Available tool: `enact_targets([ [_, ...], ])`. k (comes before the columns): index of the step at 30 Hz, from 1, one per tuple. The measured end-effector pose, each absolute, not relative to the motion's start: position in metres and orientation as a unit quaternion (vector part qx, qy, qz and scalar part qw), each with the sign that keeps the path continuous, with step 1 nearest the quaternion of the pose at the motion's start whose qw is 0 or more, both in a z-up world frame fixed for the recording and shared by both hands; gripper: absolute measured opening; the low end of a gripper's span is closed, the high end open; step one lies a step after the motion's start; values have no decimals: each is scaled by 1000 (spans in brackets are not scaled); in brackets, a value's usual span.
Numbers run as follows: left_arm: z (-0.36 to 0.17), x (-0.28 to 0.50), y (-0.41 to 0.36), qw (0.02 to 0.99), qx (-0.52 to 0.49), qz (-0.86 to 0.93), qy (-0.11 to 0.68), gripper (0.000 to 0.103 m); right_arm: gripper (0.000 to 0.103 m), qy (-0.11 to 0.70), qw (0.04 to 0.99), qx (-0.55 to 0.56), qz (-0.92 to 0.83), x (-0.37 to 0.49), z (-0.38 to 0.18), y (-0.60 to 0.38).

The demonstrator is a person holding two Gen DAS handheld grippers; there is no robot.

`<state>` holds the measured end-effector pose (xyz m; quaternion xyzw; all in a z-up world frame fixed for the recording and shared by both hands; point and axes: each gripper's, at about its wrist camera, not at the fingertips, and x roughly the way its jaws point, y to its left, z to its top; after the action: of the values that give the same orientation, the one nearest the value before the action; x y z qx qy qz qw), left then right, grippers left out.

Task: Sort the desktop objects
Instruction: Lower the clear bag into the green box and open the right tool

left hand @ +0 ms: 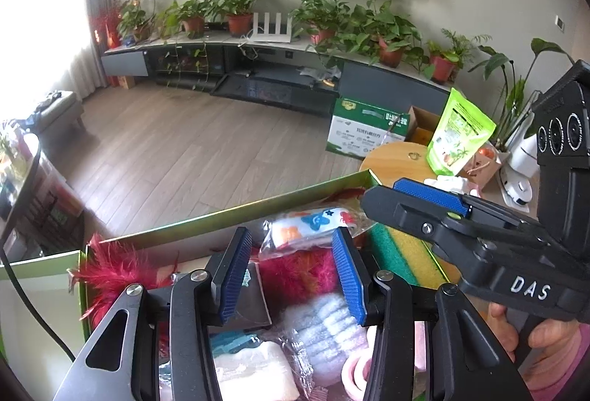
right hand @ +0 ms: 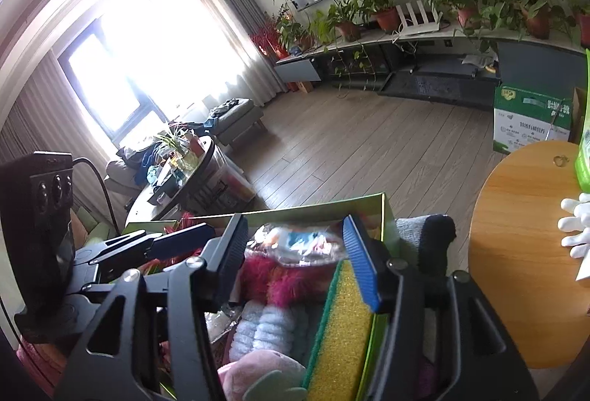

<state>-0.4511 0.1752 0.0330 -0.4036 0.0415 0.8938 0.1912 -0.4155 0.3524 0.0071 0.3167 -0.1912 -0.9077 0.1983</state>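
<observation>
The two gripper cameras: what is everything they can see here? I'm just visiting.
Box: one, green-edged, under both grippers.
Sponge: one, yellow and green, against the box's right wall.
Feather piece: one, magenta, at the box's left end.
Bagged patterned cloth: one, white with coloured shapes, at the far side.
Fluffy cloth: one, pale blue, near side.
Round table: one, wooden, right of the box.
Pouch: one, green, upright on the table.
Left gripper: blue pads, open above the box.
Right gripper: blue pads, open.
</observation>
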Motion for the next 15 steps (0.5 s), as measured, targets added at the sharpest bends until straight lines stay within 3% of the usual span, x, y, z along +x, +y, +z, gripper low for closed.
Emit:
enact_targets([
  [9,49,-437,179,201,-398,894,44,47,55,-181,207,310,-910,-396,21,350],
  [13,59,-424,177,198,-388,899,54,64,55,-173,213,302,-913,-380,34,347],
  [15,66,-415,175,199,-380,902,53,65,55,-169,211,298,-915,-372,41,345],
])
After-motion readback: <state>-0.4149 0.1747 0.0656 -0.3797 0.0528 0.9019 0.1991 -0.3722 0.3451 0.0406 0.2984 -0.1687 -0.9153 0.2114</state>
